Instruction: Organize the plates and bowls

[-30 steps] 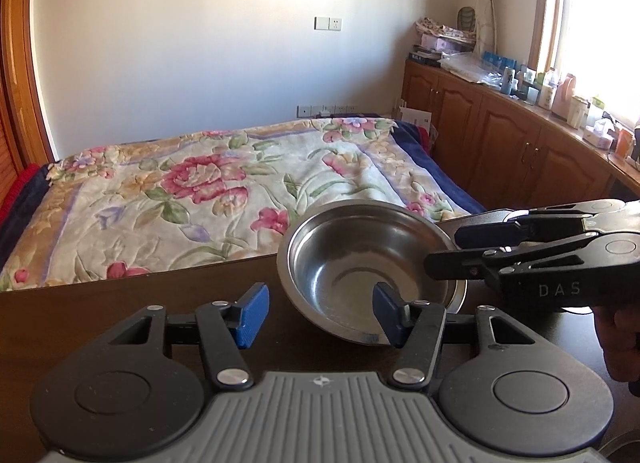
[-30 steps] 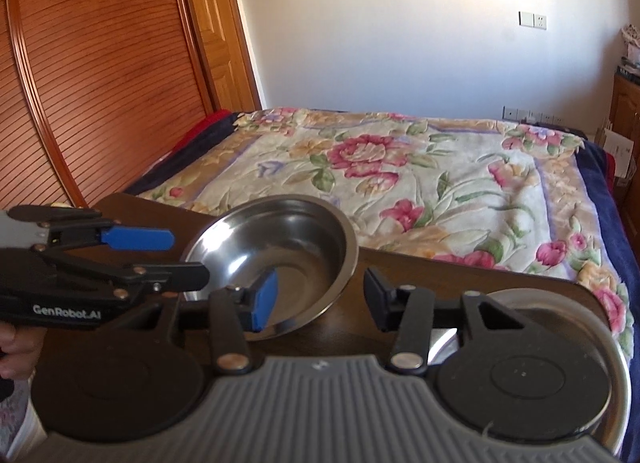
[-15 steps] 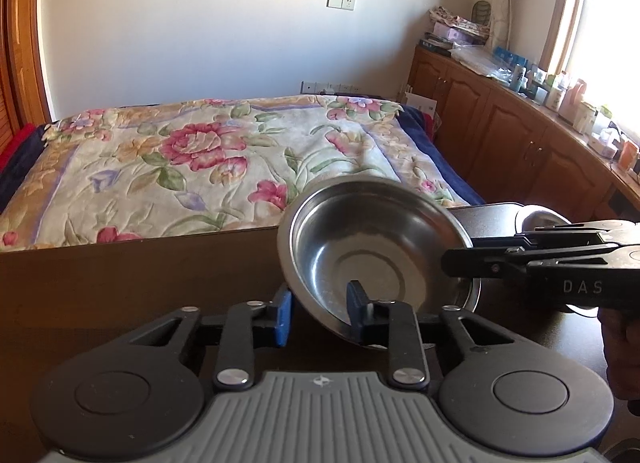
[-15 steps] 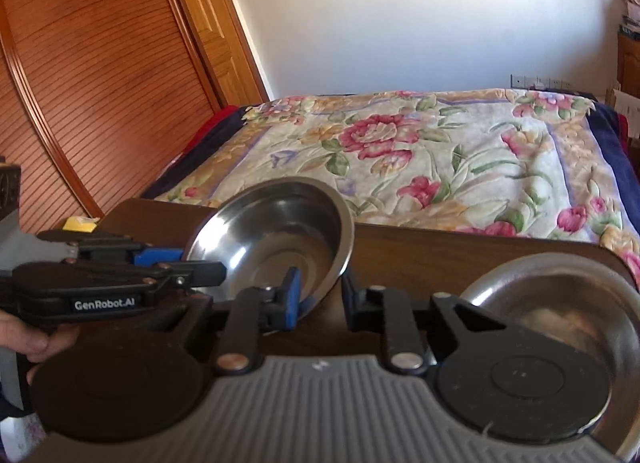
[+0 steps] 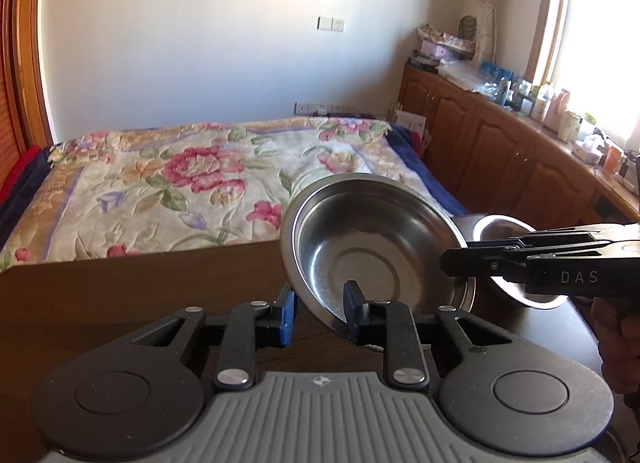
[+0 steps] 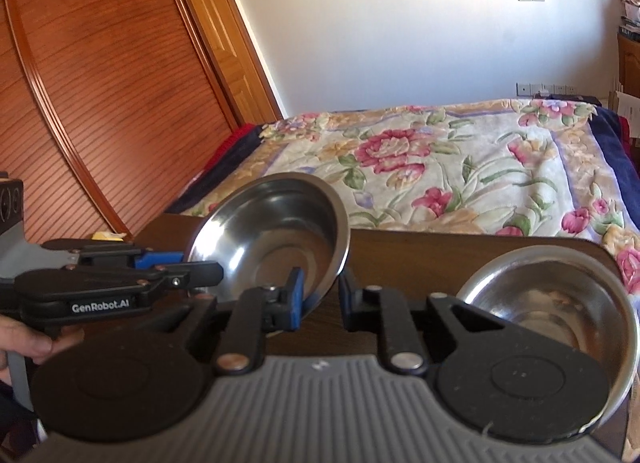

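A dark wooden tabletop [image 5: 120, 295] stood before a floral bed [image 5: 180, 183]. Both the left hand-held gripper [image 5: 318, 313] and right hand-held gripper [image 6: 320, 295] pinched the tilted steel bowl [image 5: 372, 247] by its rim.

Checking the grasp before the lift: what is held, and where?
Both grippers, left and right, pinch the tilted steel bowl by its rim, on opposite sides.

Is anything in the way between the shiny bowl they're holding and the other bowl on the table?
Nothing visible is. The held bowl is lifted and tilted, and only bare table lies between it and the other bowl.
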`<state>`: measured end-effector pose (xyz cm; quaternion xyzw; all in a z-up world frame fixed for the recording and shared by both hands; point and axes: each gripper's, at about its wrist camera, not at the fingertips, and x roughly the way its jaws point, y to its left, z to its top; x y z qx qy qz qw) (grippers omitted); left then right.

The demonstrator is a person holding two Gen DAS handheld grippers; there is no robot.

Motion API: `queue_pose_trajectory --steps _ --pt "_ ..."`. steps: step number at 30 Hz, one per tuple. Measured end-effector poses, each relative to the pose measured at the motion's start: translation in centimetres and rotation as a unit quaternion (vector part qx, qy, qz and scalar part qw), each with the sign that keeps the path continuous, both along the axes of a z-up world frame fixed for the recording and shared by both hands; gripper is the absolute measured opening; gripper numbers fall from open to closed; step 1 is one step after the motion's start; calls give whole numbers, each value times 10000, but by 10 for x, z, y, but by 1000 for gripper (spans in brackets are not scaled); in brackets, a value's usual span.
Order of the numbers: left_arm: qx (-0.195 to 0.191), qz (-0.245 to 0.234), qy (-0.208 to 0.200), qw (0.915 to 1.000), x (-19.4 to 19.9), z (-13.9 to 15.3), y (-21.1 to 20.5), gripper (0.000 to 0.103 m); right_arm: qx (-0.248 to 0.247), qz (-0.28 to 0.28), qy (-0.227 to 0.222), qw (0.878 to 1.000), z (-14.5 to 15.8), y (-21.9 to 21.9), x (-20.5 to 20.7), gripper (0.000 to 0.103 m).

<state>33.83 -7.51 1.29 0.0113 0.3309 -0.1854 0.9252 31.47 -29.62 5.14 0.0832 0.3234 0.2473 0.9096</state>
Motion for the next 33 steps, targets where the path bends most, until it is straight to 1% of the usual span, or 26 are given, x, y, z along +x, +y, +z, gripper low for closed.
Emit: queue_pose_trajectory --steps 10,18,24,33 --pt "0 -108 -276 9996 -36 23 0 28 -15 -44 -211 9998 17 -3 -29 21" --pt "-1 -194 -432 9989 -68 31 0 28 -9 -96 -320 9994 25 -7 -58 21" --pt "12 -277 -539 9982 -95 32 1 28 39 -133 -340 9993 24 -11 -78 21" --pt "-44 -377 -535 9978 -129 22 4 28 73 -193 -311 9993 14 -12 -109 21"
